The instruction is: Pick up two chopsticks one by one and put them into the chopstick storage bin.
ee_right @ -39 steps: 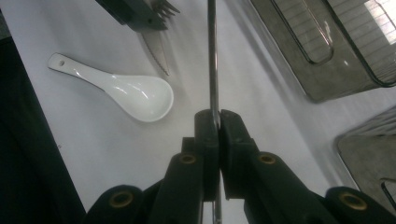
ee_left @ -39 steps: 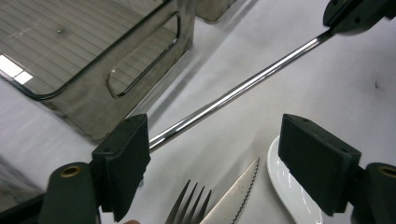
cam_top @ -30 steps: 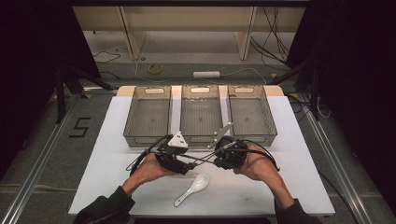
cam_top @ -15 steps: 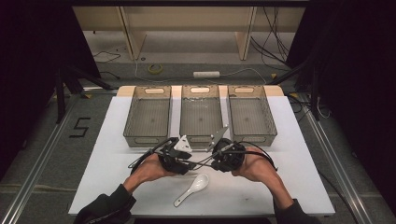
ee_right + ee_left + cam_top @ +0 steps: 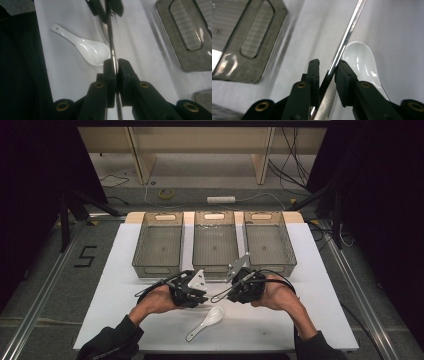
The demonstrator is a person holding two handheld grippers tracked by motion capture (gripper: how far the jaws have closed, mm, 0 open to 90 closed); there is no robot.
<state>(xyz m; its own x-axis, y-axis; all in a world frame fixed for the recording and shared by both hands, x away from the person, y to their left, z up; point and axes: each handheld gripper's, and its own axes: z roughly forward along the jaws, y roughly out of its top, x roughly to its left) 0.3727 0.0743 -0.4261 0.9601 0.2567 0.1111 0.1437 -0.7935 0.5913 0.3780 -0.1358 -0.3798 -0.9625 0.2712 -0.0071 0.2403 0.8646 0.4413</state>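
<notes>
1. Two hand-held black two-jaw grippers meet over the white table [image 5: 125,285], just in front of the middle one of three clear smoky plastic bins [image 5: 215,245], with a slim shiny metal knife with a saw-toothed edge [image 5: 342,47] spanning the gap between them.
2. In the left gripper view, the left gripper [image 5: 328,72] has its jaws parted only narrowly; the knife runs up between them and rests against the inner face of the right-hand jaw, while a thin gap shows beside the other jaw, so the jaws are not fully pressed onto it.
3. In the right gripper view, the right gripper [image 5: 116,66] has its jaws pressed together on the knife [image 5: 112,47], which passes between the pads as a thin bright line and carries on towards the other gripper at the top of that view.
4. The high view shows the left gripper [image 5: 200,292] and the right gripper [image 5: 230,292] facing each other, each held by a hand coming from the table's near edge.
5. A white ceramic soup spoon [image 5: 206,322] lies flat on the table just nearer than the knife, its bowl [image 5: 96,53] under the metal strip and its handle pointing to the near edge.
6. The left bin [image 5: 159,245] and the right bin [image 5: 269,242] flank the middle bin.
</notes>
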